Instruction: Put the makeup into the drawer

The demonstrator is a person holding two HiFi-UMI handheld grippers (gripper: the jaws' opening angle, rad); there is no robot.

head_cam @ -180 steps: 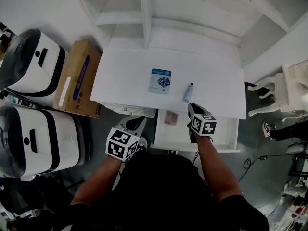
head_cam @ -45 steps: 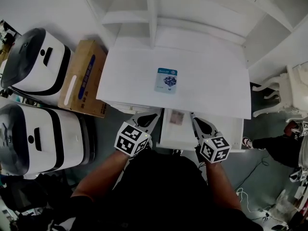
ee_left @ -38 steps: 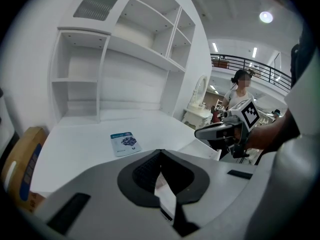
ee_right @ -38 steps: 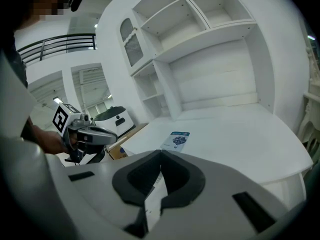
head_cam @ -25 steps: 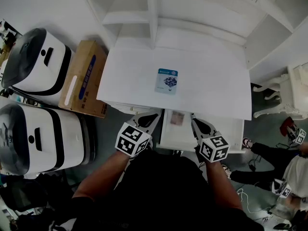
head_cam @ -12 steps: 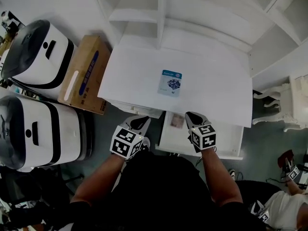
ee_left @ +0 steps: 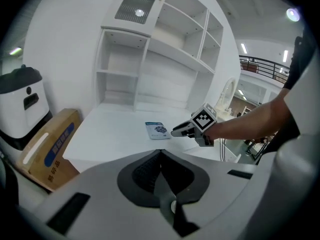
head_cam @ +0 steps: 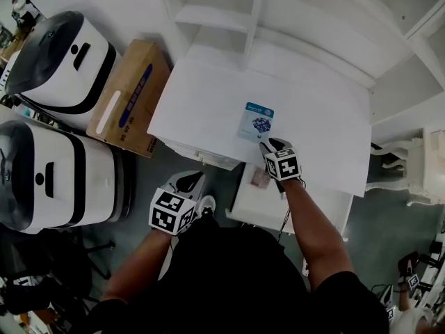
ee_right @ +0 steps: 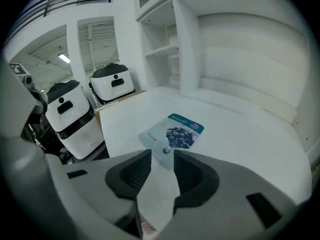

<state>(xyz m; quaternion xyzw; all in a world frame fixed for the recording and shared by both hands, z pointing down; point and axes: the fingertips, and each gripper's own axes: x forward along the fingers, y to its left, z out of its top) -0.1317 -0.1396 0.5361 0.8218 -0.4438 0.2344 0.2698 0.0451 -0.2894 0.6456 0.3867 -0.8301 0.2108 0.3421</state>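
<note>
Right gripper has just been opening its jaws. They're apart with nothing between them, tips right at the near edge of the sheet mask sachet. The sachet lies flat on the white desk, not yet in the open drawer below. My worry: it's thin and flat, so the jaws could skate over it or shove it backward. Catch only a corner and it may flop out. Left gripper hangs closed and empty off the desk's front.

Large hall: shelved desk, balcony railing
</note>
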